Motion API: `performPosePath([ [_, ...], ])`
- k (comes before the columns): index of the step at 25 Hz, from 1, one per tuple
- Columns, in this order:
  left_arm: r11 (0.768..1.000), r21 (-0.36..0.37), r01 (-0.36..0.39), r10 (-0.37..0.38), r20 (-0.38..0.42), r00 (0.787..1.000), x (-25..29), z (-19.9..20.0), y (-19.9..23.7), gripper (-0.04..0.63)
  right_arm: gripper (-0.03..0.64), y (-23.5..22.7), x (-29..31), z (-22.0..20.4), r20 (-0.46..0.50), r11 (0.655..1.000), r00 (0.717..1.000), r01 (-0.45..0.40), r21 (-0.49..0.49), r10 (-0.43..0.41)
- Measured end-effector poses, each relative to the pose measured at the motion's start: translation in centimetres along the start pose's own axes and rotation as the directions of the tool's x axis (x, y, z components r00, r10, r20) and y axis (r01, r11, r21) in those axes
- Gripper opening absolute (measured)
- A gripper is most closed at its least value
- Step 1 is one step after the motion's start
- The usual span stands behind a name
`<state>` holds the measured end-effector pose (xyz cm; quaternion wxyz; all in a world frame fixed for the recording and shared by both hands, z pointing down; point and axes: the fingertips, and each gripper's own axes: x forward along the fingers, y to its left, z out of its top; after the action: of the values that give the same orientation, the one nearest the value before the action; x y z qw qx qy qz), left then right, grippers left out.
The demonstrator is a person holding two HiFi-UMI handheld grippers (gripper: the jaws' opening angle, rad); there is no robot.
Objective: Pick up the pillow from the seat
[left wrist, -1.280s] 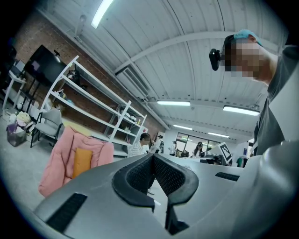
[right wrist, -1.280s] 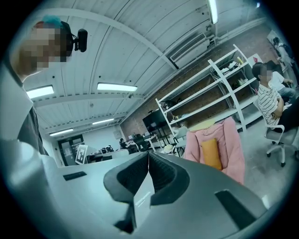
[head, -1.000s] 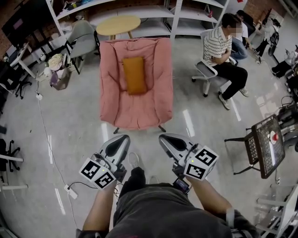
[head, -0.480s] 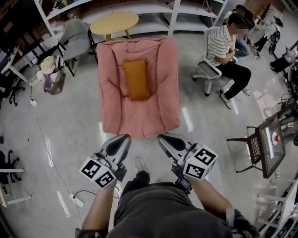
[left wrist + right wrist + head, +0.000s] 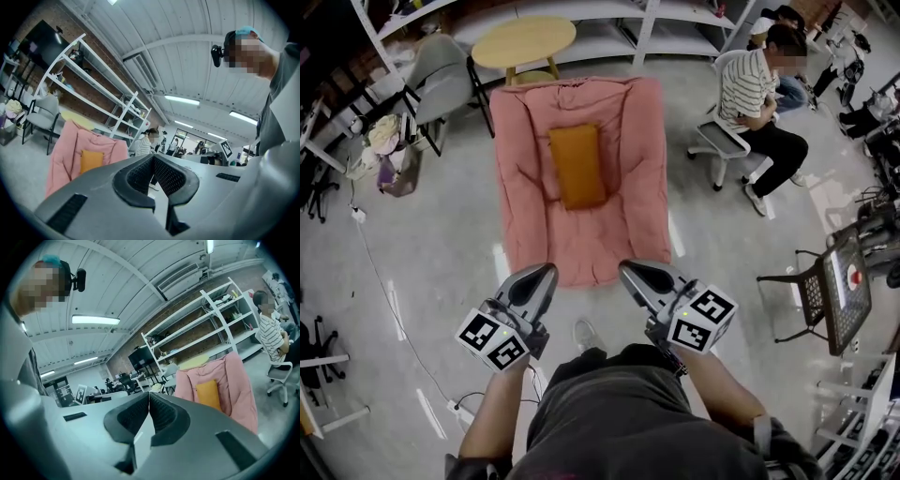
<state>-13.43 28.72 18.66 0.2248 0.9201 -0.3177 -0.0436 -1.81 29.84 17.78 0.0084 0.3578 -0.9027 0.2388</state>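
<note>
state: left hand-held gripper (image 5: 544, 274) and right hand-held gripper (image 5: 630, 275) both closed, empty | risk: unopened jaws would likely shove pillow (image 5: 577, 166) across seat (image 5: 525, 197), no grip

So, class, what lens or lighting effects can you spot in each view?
Head view: fisheye curves the shelving, and light streaks glare on the floor. Left gripper view: dark rounded corners. Right gripper view: same vignette, ceiling light strip blown white.

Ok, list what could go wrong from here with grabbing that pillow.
1. The left tongs and right tongs are both shut. Unless opened first, they may just shove the pillow.
2. The pillow lies on a soft pink chair, so a deep bite could pinch its padding too.
</note>
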Motion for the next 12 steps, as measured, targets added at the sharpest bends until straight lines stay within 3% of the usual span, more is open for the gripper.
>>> performPosePath([
  [12,0.999,-0.039,-0.03,0.029,-0.048,0.998,4.7,0.3,7.8,0.011,0.015,-7.4,6.0,1.0,-0.031,0.999,0.999,0.034,0.028,-0.033],
])
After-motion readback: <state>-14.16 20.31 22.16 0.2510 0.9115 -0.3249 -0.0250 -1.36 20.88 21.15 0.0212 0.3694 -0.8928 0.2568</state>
